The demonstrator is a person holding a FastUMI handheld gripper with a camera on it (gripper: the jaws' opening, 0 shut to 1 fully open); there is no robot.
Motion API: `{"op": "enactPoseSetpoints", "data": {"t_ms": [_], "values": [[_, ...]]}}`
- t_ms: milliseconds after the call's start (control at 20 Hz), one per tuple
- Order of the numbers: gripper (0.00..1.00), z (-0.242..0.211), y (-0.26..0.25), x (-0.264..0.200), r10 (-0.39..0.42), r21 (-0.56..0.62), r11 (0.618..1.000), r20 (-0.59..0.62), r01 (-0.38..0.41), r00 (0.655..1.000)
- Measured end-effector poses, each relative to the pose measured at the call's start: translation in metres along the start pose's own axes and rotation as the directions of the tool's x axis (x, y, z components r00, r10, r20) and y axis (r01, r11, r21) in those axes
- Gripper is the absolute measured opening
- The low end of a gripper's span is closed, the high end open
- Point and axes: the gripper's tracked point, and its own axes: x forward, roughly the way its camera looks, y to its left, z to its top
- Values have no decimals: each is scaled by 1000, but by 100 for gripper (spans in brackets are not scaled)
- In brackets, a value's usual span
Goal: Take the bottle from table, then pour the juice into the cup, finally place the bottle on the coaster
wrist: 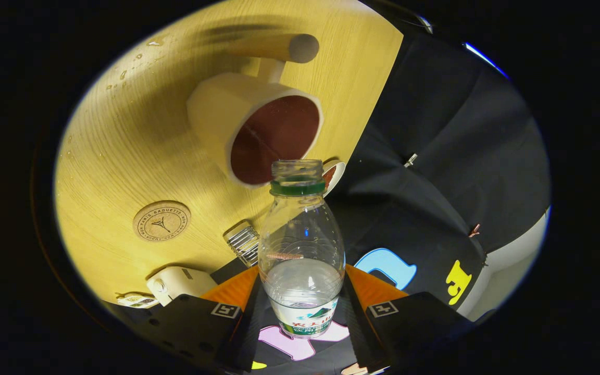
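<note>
The clear plastic bottle [301, 250] sits at lower centre of the frame, clamped between the two fingers of the gripper [302, 312], which press on its lower body from both sides. The bottle has no cap; a green ring encircles its open neck. Clear liquid fills roughly the lower part of the body, and a printed label wraps the base. The bottle's mouth points toward the cup [258, 127], which lies just beyond it at centre of the frame.

The cup is cream outside and dark reddish brown inside, with a handle on its far side. Its opening faces the bottle, and the bottle's neck overlaps the cup's rim in the view; whether they touch cannot be determined.

The cup stands on a light wooden table [123, 140], which occupies the upper left of the frame. A round cork coaster [162, 221] with printed lettering lies on the table at left of the bottle, well apart from the cup. A ribbed glass [242, 244] stands between the coaster and the bottle. A small cream device [179, 284] rests near the left finger. Water droplets [123, 74] mark the table at upper left.
</note>
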Motion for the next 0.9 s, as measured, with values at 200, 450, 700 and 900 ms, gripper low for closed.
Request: {"op": "enactPoseSetpoints", "data": {"t_ms": [200,450,700,900], "values": [[74,-3,-2,0,-6,-3,1000,-18,6,1000],[74,-4,3,0,4,36,999,-50,-2,999],[74,-1,12,-6,44,170,985,-73,-31,996],[74,-11,28,-18,115,382,922,-116,-62,987]]}}
